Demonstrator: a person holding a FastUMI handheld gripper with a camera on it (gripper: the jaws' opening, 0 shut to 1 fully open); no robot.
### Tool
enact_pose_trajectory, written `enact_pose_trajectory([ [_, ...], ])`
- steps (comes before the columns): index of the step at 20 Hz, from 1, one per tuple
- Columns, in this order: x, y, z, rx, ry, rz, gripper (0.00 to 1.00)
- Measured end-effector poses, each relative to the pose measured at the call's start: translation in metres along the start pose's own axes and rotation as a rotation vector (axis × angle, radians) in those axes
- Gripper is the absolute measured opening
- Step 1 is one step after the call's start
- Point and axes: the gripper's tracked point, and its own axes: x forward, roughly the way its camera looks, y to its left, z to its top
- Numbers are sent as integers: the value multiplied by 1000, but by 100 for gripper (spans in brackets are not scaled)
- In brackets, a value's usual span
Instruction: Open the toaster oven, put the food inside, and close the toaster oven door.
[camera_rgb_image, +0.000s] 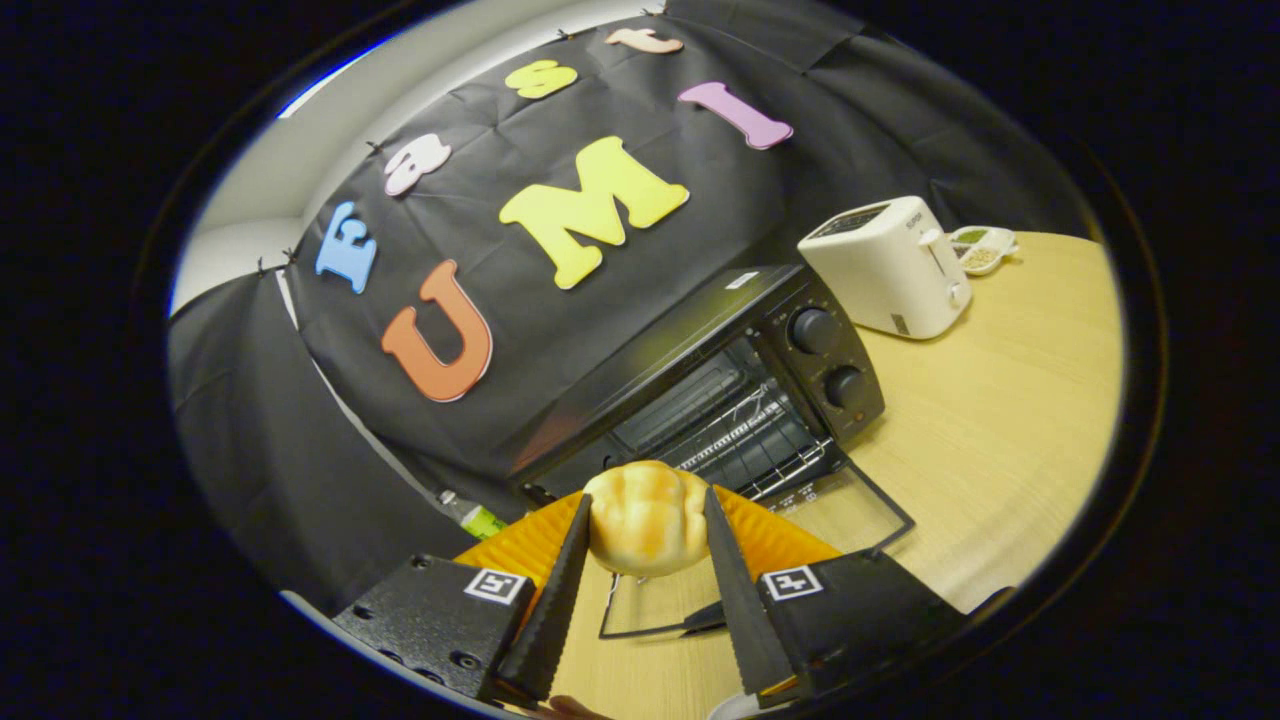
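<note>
The tool (647, 520) grips a bread roll (647, 515) between both fingers — just before the open toaster oven (700, 380), above an orange plate (770, 535) on the worktop (1000, 420).

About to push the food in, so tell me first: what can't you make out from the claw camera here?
- Toaster oven cavity: deep interior dark behind the rack.
- Oven door: its near part is hidden behind the claw, shut on the bread roll, and the orange plate.
- Dish beyond the white toaster: contents too small.
- Bottle: mostly hidden by the plate.
</note>
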Motion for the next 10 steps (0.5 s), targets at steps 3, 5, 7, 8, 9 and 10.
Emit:
enact_pose_trajectory([
  [3, 44, -8, 1, -37, 31, -25, 72],
  [5, 71, -12, 3, -63, 36, -42, 72],
  [7, 92, -16, 4, -95, 41, -65, 72],
  [8, 101, -20, 5, -110, 44, -81, 72],
  [9, 109, -23, 6, -122, 48, -99, 72],
  [10, 118, -22, 7, -127, 53, -94, 72],
])
